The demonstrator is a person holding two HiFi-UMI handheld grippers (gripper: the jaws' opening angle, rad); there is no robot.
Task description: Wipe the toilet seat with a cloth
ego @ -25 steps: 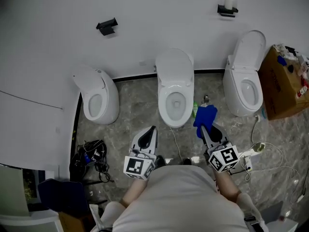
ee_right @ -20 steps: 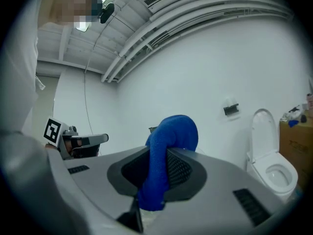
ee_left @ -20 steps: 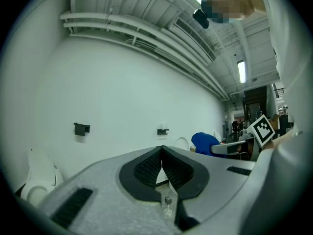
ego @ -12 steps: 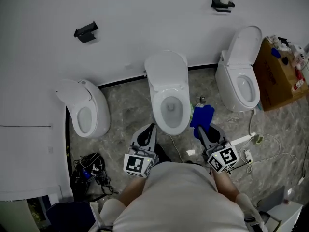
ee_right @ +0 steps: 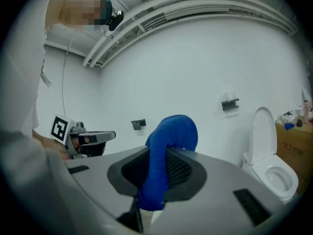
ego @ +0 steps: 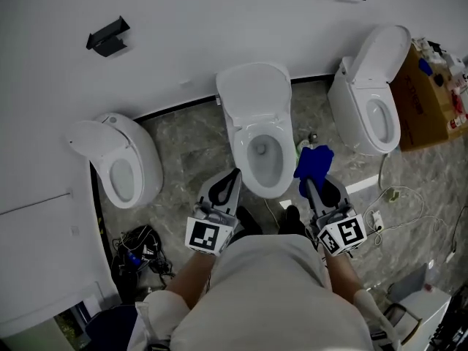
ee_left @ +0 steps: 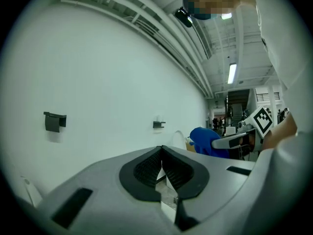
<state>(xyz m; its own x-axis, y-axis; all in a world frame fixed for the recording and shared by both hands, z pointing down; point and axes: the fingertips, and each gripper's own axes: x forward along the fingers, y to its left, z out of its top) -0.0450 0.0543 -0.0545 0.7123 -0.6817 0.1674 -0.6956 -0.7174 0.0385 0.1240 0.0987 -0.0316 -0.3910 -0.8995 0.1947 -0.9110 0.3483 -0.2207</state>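
In the head view a white toilet stands at the middle of the wall, its lid (ego: 254, 93) raised and its seat (ego: 246, 156) down around the bowl. My right gripper (ego: 306, 181) is shut on a blue cloth (ego: 313, 161), which it holds just right of the bowl's front. The right gripper view shows the cloth (ee_right: 173, 133) bulging up from between the jaws of the right gripper (ee_right: 159, 165). My left gripper (ego: 234, 172) hovers at the bowl's front left. In its own view the left gripper (ee_left: 161, 151) is shut, with nothing between the pads.
A second toilet (ego: 121, 174) stands to the left and a third (ego: 376, 115) to the right, both with lids up. A cardboard box (ego: 431, 101) sits at far right. Tangled cables (ego: 142, 247) lie at lower left, and a white cord (ego: 387, 203) trails at right. A black wall holder (ego: 106, 36) is mounted above.
The person has stepped closer to the middle toilet, which now sits nearer both grippers. The right gripper still holds the blue cloth; the left stays shut.
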